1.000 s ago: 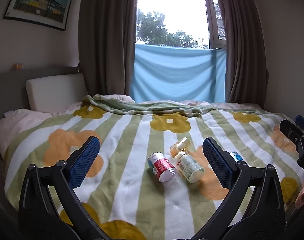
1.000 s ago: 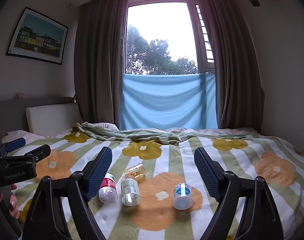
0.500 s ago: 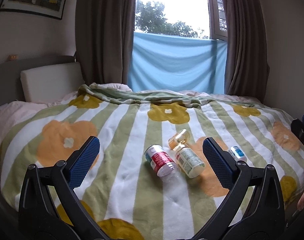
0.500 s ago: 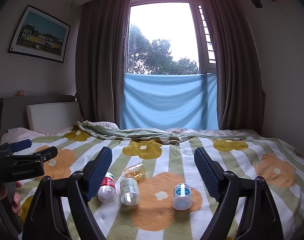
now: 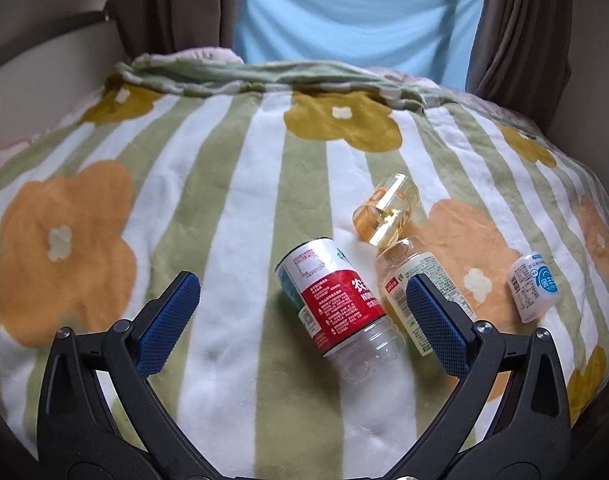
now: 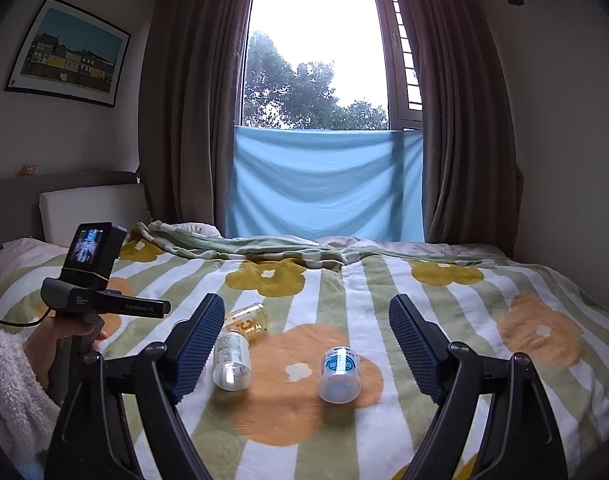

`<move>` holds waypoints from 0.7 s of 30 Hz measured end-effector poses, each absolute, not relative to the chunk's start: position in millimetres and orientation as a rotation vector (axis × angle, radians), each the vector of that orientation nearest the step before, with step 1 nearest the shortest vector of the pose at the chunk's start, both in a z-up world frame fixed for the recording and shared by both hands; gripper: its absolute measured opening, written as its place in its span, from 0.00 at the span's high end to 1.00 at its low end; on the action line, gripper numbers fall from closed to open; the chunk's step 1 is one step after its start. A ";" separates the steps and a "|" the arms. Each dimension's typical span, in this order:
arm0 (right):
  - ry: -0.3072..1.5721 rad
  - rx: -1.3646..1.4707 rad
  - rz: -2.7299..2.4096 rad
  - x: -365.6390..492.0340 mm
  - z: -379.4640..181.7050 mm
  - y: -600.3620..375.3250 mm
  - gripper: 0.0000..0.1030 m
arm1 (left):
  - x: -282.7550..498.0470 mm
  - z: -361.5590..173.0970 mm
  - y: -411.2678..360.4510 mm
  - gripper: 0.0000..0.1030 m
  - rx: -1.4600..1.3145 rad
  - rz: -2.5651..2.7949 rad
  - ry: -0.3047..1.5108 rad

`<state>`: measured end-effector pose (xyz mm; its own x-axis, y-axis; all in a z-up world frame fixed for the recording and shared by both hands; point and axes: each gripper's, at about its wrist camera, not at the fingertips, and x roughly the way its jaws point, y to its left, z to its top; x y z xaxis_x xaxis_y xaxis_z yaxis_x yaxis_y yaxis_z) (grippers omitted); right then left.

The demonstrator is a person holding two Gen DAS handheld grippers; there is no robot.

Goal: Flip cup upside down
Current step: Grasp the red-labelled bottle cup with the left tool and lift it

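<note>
Left tool (image 5: 302, 308) has dropped closer to the bed while the right tool (image 6: 306, 350) holds its place; both stay spread wide and empty.

Against the picture half a second back, the left view has tipped down: the window is gone from it and the striped flower blanket (image 5: 224, 208) fills it. The red-label bottle (image 5: 332, 304) lies on its side between the left tool's blue pads (image 5: 170, 320), much larger than before. The amber cup (image 5: 386, 210) lies on its side just beyond the tool's right pad, touching the pale-label bottle (image 5: 420, 292). The small white cup (image 5: 532, 288) lies further right. In the right view that white cup (image 6: 339, 374) lies between the fingers, and the person's hand (image 6: 60, 342) gripping the left tool's handle has come further in at the left.
</note>
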<state>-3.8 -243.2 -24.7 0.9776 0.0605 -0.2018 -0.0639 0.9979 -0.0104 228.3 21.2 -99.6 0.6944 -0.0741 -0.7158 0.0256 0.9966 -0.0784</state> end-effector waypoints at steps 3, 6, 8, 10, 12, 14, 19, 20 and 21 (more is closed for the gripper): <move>0.219 -0.002 0.049 -0.1 -32.1 -249.0 0.21 | 250.6 -115.9 18.4 0.00 -0.095 -0.068 0.867; 0.244 0.008 0.038 6.9 -41.8 -254.9 0.21 | 270.1 -133.8 17.6 0.01 -0.128 -0.073 0.941; 0.258 0.016 0.034 11.6 -47.6 -258.6 0.21 | 281.2 -146.1 18.5 0.01 -0.155 -0.079 0.991; 0.268 0.026 0.032 15.3 -52.8 -261.9 0.21 | 289.0 -156.5 18.3 0.04 -0.163 -0.070 1.027; 0.279 0.036 0.030 21.4 -57.4 -264.9 0.21 | 296.0 -166.3 16.6 0.05 -0.166 -0.070 1.057; 0.288 0.044 0.029 28.3 -60.4 -268.5 0.21 | 299.5 -174.7 15.5 0.08 -0.172 -0.071 1.083; 0.314 0.059 0.041 38.6 -69.1 -269.9 0.21 | 304.8 -190.5 18.2 0.23 -0.239 -0.116 1.143; 0.318 0.060 0.043 39.6 -70.7 -269.5 0.21 | 305.9 -193.0 18.1 0.27 -0.254 -0.131 1.155; 0.322 0.063 0.046 40.5 -72.2 -269.3 0.21 | 306.5 -194.2 17.0 0.35 -0.260 -0.139 1.162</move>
<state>40.5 -269.3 -72.2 0.9477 0.0557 -0.3144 -0.0356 0.9970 0.0693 306.5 17.0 -194.2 0.3931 -0.2414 -0.8872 -0.0259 0.9616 -0.2731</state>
